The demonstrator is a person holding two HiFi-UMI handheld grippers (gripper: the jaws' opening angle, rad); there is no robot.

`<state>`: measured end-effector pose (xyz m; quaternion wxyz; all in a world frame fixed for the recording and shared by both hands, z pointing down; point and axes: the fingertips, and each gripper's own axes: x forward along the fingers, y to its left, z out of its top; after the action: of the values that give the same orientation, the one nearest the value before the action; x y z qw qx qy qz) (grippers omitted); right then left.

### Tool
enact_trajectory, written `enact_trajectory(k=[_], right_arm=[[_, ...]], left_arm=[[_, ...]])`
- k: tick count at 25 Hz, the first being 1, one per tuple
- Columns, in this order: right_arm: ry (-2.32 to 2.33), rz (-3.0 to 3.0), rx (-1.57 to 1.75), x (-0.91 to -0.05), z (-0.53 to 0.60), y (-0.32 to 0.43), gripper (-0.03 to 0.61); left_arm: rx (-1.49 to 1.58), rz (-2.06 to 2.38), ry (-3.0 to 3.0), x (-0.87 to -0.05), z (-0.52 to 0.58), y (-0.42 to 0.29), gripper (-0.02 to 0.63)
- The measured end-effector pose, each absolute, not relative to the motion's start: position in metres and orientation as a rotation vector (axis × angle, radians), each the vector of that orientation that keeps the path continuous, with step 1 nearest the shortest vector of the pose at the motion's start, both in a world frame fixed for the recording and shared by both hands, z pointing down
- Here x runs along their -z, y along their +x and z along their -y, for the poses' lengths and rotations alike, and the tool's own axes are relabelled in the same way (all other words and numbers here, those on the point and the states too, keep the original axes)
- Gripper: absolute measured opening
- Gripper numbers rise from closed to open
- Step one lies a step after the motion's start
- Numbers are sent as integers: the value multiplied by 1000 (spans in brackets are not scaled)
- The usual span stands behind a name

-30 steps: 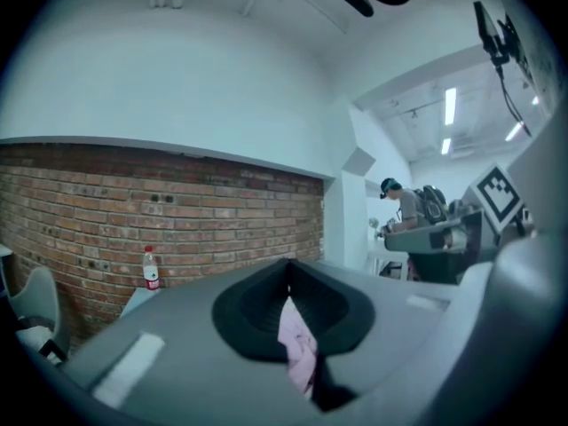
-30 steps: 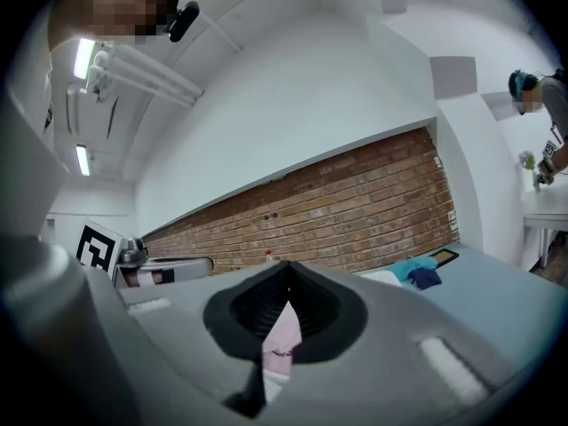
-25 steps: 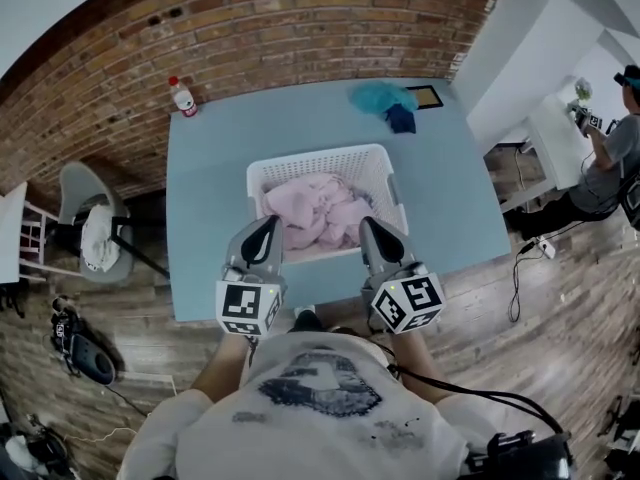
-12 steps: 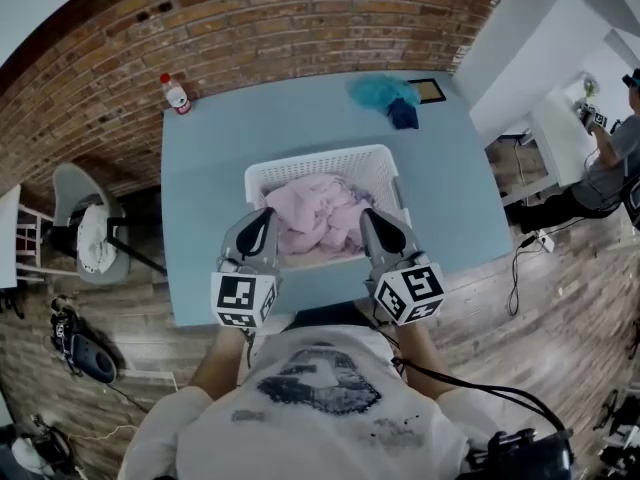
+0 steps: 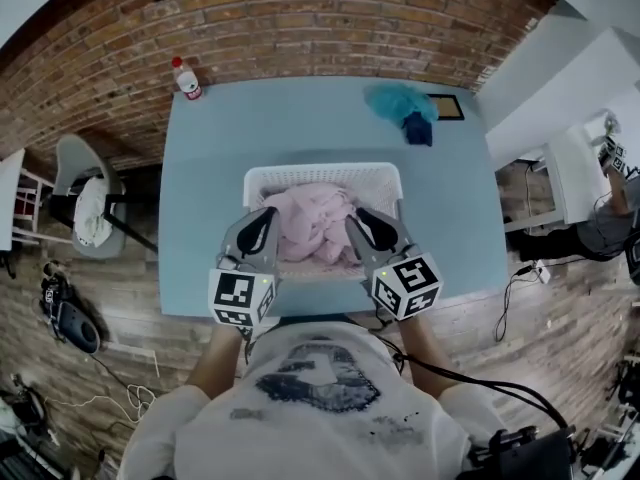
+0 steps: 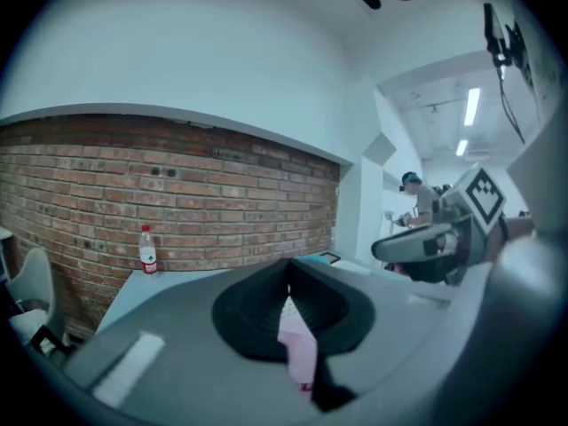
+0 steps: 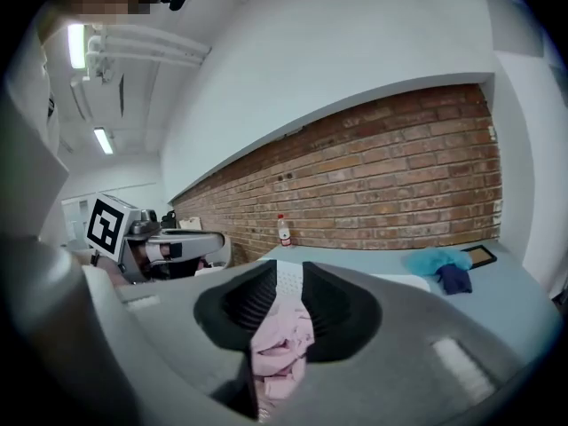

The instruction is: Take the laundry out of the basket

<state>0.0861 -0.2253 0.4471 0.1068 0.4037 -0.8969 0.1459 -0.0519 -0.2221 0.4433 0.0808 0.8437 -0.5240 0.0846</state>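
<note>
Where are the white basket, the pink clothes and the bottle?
white basket [image 5: 322,172]: head view, far rim.
pink clothes [image 5: 312,223]: head view, middle of the pile.
bottle [image 5: 186,80]: head view, its body.

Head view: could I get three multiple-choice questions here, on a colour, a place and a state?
1. Colour of the crumpled laundry in the white slotted plastic basket? A pink B green C black
2. Where is the clear red-capped plastic bottle? A in the basket B far left corner of the light blue table C on the floor
3. The laundry is: A spread on the table B folded flat C heaped in the basket
1 A, pale pink cloth; 2 B, beside the brick wall; 3 C, the heap fills the basket.
</note>
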Motion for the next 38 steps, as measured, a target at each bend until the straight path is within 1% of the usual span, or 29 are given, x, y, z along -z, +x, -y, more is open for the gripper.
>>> enact_trajectory(k=[1,3,5,10,14,15,22,26,30,38], right_arm=[[1144,2642,-427,-449,228,84,91],[1049,2637,-409,-454,233,78,96],[939,2636,-388,-460,237,70,168],[683,2640,-337,-469,242,52,288],[461,2598,-249,-485,239,37,425],[422,2578,-217,-491,239,34,439],[204,2479,-104,-519,241,10,454],[134,2450,-42,-533,245,-3,494],[41,2335,69,-564,249,-8,494],[-90,2220,94,-610,251,-14,494]], left_arm=[[-255,1581,2506,-444,224,-53,-9],[-261,1608,2478,-447,228,-56,-8],[-266,1633,2453,-449,232,-59,-9],[-253,1678,2406,-451,238,-63,-9],[-270,1696,2379,-454,243,-65,-8],[-274,1698,2373,-455,244,-65,-9],[-302,1749,2323,-458,249,-76,-8],[-331,1790,2294,-459,251,-86,-8],[-322,1806,2258,-461,253,-93,-8],[-285,1798,2256,-461,251,-91,-8]])
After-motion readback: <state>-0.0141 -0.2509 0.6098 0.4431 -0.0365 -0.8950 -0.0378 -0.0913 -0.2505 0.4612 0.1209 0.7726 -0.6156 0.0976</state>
